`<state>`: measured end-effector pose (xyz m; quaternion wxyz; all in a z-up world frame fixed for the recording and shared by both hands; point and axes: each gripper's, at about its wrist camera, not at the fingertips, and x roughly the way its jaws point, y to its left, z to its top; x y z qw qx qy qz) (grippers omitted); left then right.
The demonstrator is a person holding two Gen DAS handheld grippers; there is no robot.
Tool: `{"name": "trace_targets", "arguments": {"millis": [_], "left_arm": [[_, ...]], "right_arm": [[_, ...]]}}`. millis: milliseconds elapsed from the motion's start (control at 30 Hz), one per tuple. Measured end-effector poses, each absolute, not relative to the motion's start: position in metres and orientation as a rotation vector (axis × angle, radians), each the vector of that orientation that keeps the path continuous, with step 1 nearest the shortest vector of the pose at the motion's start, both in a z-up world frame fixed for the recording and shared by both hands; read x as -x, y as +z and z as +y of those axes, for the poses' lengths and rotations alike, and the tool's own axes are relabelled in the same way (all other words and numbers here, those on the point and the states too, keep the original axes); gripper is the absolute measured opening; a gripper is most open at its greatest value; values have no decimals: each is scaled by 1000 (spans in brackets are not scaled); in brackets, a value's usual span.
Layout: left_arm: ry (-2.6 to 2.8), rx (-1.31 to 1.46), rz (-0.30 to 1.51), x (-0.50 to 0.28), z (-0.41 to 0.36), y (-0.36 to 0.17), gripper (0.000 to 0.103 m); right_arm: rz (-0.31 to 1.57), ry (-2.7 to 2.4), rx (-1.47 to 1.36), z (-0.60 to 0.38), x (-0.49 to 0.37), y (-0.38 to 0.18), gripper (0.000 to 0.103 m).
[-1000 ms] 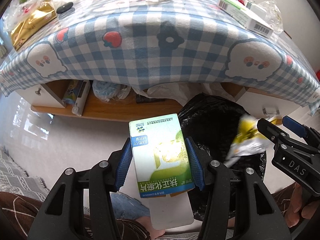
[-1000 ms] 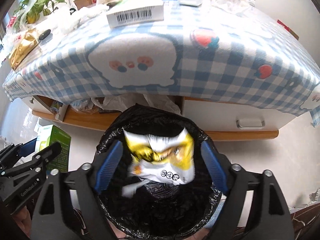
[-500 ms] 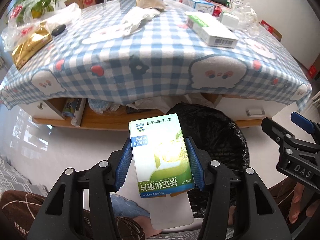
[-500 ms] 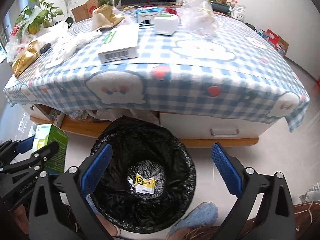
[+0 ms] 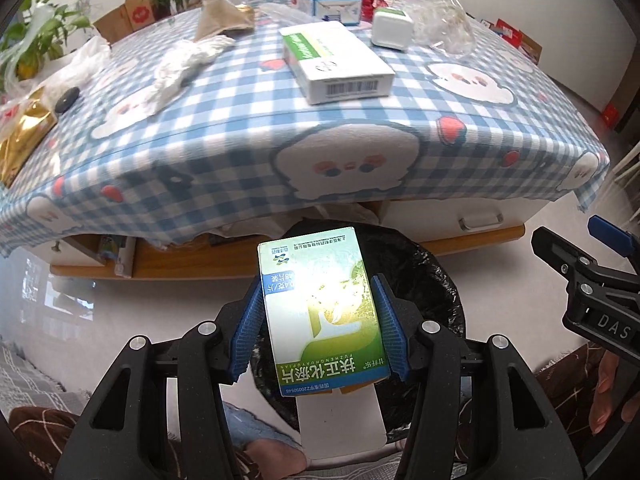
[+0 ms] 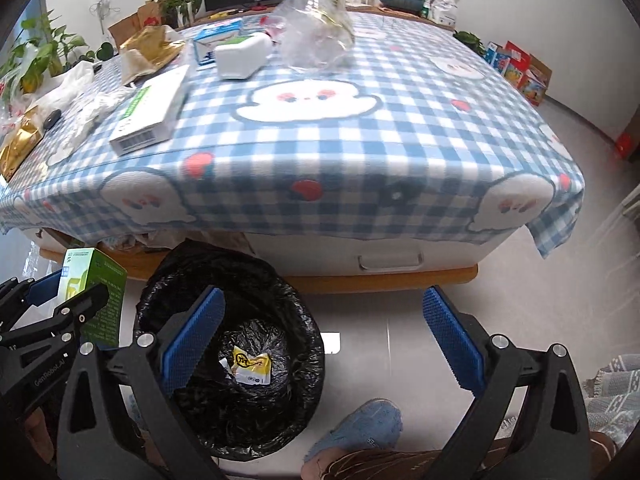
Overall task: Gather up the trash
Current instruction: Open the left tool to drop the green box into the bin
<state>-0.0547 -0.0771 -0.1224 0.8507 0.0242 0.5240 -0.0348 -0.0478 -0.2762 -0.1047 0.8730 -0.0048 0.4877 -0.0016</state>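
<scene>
My left gripper (image 5: 318, 316) is shut on a green and white medicine box (image 5: 320, 312), held above the black-lined trash bin (image 5: 436, 280); the same box (image 6: 94, 292) shows at the left of the right wrist view. My right gripper (image 6: 324, 330) stands wide open and empty over the floor, beside the bin (image 6: 236, 384). A yellow and white wrapper (image 6: 248, 366) lies at the bin's bottom. On the checked tablecloth (image 5: 248, 128) lie a long white box (image 5: 336, 62), crumpled tissue (image 5: 184, 64) and a clear plastic bag (image 6: 316, 36).
A gold packet (image 5: 20, 136) and a black remote (image 5: 66, 100) sit at the table's left end. A small white box (image 5: 390, 34) and a blue-white carton (image 5: 332, 6) stand farther back. A blue slipper (image 6: 360, 428) and a trouser leg are near the bin.
The yellow wrapper dropped from my right gripper into the bin, and that gripper opened wide. Both grippers rose and swung right, showing more of the tabletop.
</scene>
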Motion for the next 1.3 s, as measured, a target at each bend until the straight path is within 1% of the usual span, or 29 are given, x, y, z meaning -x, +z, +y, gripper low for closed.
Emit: {"name": "trace_targets", "arguments": {"millis": [300,567,767,1033,1100,1133,1200,1300], "left_arm": [[-96,-58,1184,45,-94,-170,53],[-102,-57,1212,37,-98,-194,53],[-106,-54,1224,35,-100,-201,53],[-102,-61,1200,35,-99,-195,54],[-96,-60,1194,35,-97,-193,60],[-93,-57,1188,36,-96,-191,61],[-84,-53,1181,37,-93,-187,68],[-77,-45,1165,41,-88,-180,74]], "right_arm": [[1107,-19,-31,-295,43,-151,95],[1119,-18,-4,-291,43,-160,95],[1134,-27,-7,-294,42,-164,95],[1129,-30,-9,-293,41,-166,95],[1124,-30,-7,-293,40,-164,95],[1121,-29,-7,-292,39,-162,95],[1112,-26,-3,-291,37,-159,95],[1095,-15,2,-286,36,-154,95]]}}
